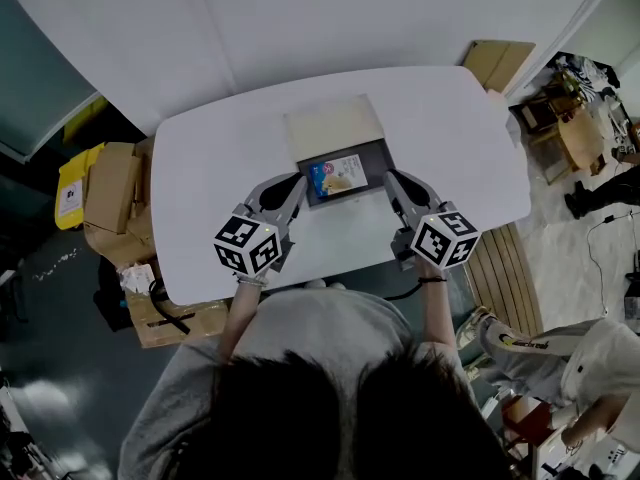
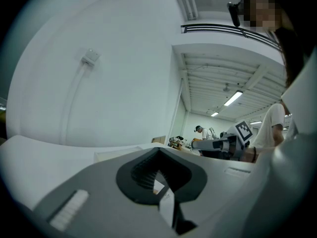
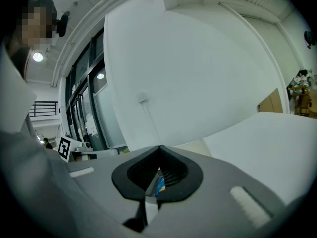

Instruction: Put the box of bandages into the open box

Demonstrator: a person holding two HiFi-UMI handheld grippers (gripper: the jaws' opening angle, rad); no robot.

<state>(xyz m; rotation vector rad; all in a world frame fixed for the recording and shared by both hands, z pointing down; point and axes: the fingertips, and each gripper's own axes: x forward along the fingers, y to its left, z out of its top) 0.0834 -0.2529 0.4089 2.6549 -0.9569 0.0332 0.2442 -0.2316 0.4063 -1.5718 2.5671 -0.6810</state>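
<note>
The open box [image 1: 378, 153] is a shallow grey tray in the middle of the white table [image 1: 200, 168], with its pale lid [image 1: 335, 128] folded back behind it. The box of bandages [image 1: 337, 175], blue and white, lies flat inside the tray. My left gripper [image 1: 300, 182] is shut, with its tip at the tray's left side. My right gripper [image 1: 390, 178] is shut at the tray's right side. In the right gripper view a blue sliver of the bandage box [image 3: 160, 186] shows through the hollow behind the closed jaws. Neither gripper visibly holds anything.
Cardboard boxes [image 1: 112, 198] and a yellow container [image 1: 72, 188] stand on the floor left of the table. A flat cardboard piece [image 1: 497, 63] leans at the back right. A slatted wooden bench [image 1: 505, 278] and another person [image 1: 570, 358] are on the right.
</note>
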